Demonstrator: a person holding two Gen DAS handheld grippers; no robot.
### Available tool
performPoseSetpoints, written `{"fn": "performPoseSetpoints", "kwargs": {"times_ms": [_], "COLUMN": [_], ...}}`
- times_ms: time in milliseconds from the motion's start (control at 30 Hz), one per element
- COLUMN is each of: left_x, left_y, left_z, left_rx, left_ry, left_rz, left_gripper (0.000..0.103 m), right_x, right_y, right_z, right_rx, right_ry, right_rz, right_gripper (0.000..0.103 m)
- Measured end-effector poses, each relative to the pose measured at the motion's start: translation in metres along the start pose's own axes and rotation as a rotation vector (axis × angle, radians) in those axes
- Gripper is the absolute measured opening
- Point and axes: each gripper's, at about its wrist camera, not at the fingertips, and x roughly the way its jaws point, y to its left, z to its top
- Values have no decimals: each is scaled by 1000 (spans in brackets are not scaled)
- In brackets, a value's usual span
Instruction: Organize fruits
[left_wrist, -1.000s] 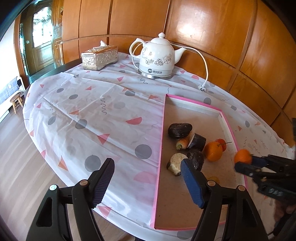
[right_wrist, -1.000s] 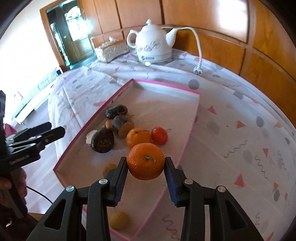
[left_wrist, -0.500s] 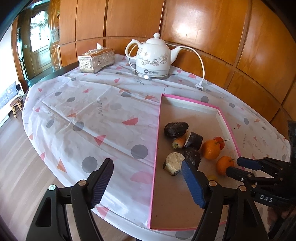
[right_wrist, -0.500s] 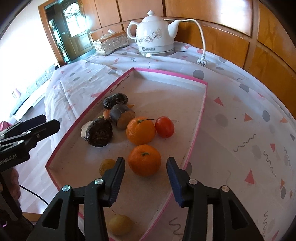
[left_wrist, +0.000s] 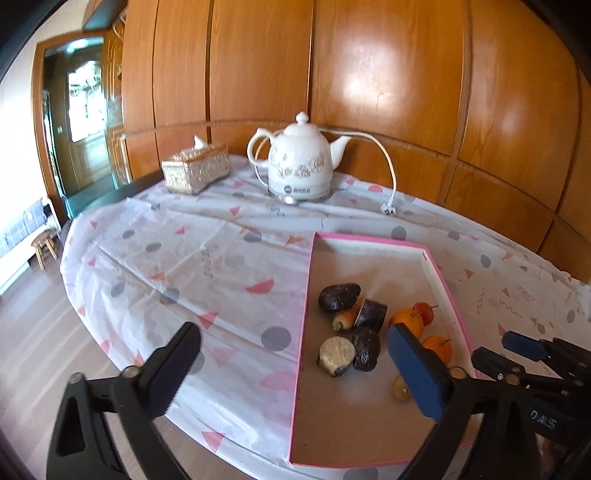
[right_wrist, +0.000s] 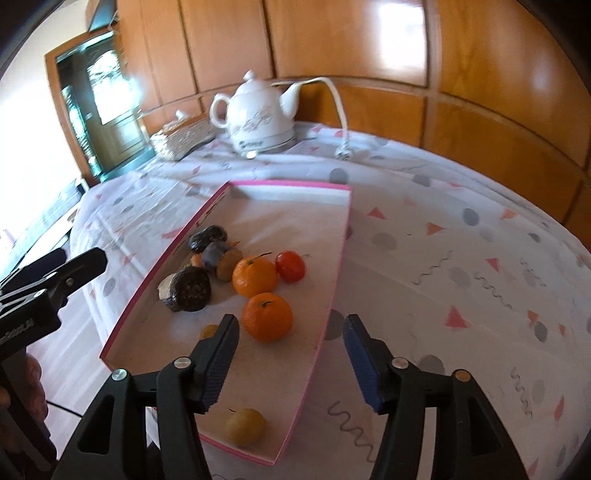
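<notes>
Black-fingered right gripper, jaws opening, nothing between them, just short of an orange lying in the pink-rimmed tray. Left gripper, jaws opening, empty. Patterned tablecloth covers the table; wood-panelled wall behind. Tray also holds a second orange, tomato, dark fruits.

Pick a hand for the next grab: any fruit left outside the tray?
None shows outside the tray. If one does, it's a toss-up: left gripper opening over the cloth, right gripper opening just behind the released orange. Both empty.
</notes>
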Motion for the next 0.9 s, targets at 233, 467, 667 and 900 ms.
{"fn": "performPoseSetpoints", "kwargs": {"times_ms": [233, 467, 667, 900], "left_x": [-9, -13, -14, -14], "left_y": [-5, -11, -14, -16], "left_z": [2, 2, 2, 1], "left_rx": [10, 29, 31, 35], "left_ry": [-42, -55, -65, -71], "left_rz": [1, 9, 50, 57], "left_gripper": [103, 103, 103, 103], "right_x": [-10, -16, -19, -20], "right_y": [-4, -2, 2, 3], "right_z": [-8, -13, -14, -14], "right_rx": [59, 59, 45, 46], "right_ry": [-35, -53, -65, -73], "right_rz": [-59, -97, -102, -105], "right_gripper": [60, 60, 60, 60]}}
